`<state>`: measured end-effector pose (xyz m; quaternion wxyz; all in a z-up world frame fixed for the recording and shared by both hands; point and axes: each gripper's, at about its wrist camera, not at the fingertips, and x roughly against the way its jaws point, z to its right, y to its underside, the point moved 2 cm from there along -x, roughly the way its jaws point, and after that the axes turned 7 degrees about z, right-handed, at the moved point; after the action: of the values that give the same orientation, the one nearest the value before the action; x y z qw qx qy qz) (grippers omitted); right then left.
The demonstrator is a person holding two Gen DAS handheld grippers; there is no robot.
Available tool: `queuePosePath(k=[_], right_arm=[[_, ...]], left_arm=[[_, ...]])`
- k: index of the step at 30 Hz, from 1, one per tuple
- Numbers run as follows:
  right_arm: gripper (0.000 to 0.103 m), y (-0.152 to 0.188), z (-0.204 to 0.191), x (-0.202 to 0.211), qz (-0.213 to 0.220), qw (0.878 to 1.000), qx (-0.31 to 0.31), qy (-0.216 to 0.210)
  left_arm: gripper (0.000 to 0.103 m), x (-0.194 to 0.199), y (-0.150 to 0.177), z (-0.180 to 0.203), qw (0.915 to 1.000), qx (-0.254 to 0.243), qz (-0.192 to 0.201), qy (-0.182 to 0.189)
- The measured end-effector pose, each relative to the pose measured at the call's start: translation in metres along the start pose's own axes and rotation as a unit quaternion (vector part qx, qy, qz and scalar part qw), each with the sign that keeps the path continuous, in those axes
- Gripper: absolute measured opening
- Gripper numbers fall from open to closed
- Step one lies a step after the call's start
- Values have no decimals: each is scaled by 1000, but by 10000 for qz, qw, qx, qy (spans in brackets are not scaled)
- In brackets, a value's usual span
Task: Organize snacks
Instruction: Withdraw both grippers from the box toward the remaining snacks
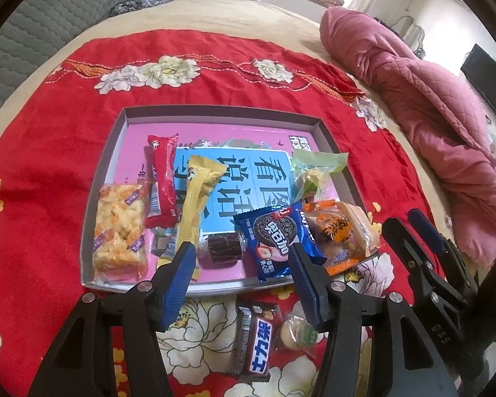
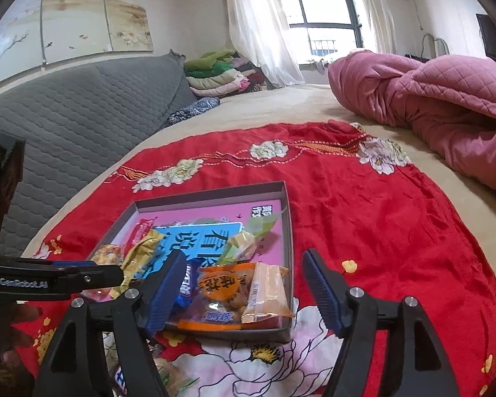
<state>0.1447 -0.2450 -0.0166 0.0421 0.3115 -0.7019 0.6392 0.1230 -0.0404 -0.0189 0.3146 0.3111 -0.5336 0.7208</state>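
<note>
A shallow grey tray [image 1: 106, 152] with a pink printed floor holds several snacks: a rice-crisp pack [image 1: 119, 228], a red pack [image 1: 162, 178], a yellow bar [image 1: 195, 198], a greenish clear pack [image 1: 314, 172], a blue cookie pack [image 1: 271, 238], an orange pack [image 1: 340, 235] and a dark chocolate roll [image 1: 220, 248]. My left gripper [image 1: 241, 258] hangs open above the tray's near edge, gripping nothing. My right gripper [image 2: 244, 261] is open over the orange pack [image 2: 221, 287], its pads clear of it. A brown chocolate bar [image 1: 254, 340] and a round cookie pack [image 1: 297, 330] lie outside the tray, under the left gripper.
The tray [image 2: 215, 192] sits on a red flowered cloth [image 2: 380, 231] spread over a beige bed. A pink quilt [image 2: 446, 106] is heaped at the right, a grey quilted headboard [image 2: 82, 115] stands at the left, and folded blankets [image 2: 215, 76] are stacked at the back.
</note>
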Motion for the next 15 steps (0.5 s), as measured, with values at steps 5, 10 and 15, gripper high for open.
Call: queuePosePath(k=[5,10,15], right_arm=[[76,-2,-10,15,88,9998,157,-84],[78,-1,-22,27,136,9993,315,-174],[80,8,-25,33,-32,9991,315,-270]], left_arm=[[60,8,3,-6,10000,28,2,16],[60,12,10,-7,9999,24,-46,102],[60,17,19,-6,9998,-79,-124,151]])
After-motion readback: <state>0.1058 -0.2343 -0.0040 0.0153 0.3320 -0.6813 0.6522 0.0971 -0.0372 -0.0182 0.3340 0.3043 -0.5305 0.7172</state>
